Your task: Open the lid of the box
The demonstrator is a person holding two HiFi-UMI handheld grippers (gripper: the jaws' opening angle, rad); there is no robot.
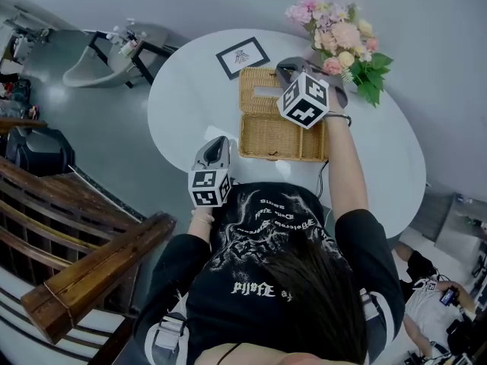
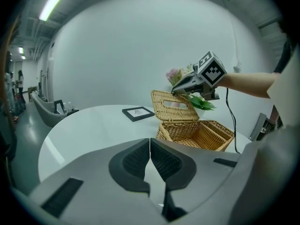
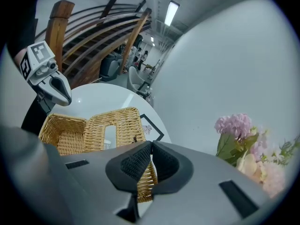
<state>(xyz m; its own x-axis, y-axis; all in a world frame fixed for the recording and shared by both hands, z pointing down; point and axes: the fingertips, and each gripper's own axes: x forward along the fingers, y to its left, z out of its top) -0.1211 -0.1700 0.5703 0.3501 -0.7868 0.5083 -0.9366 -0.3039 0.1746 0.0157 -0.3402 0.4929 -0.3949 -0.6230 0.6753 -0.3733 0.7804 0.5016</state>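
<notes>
Woven wicker lid (image 1: 259, 106), glossy smooth table (image 1: 190, 105)

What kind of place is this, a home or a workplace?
Probably a studio or staged commercial room: a white round table with flowers, a wooden stair railing, strip lights on a bare ceiling.

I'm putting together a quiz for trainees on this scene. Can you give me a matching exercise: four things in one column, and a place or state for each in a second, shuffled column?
Things:
1. lid
2. left gripper
3. picture frame
4. flowers

Places or states:
A. pink with green leaves, at the far right edge of the table
B. shut on nothing, by the table's near edge
C. swung up, pinched by the right gripper
D. flat on the table, beyond the box

Pairs: 1-C, 2-B, 3-D, 4-A.
</notes>
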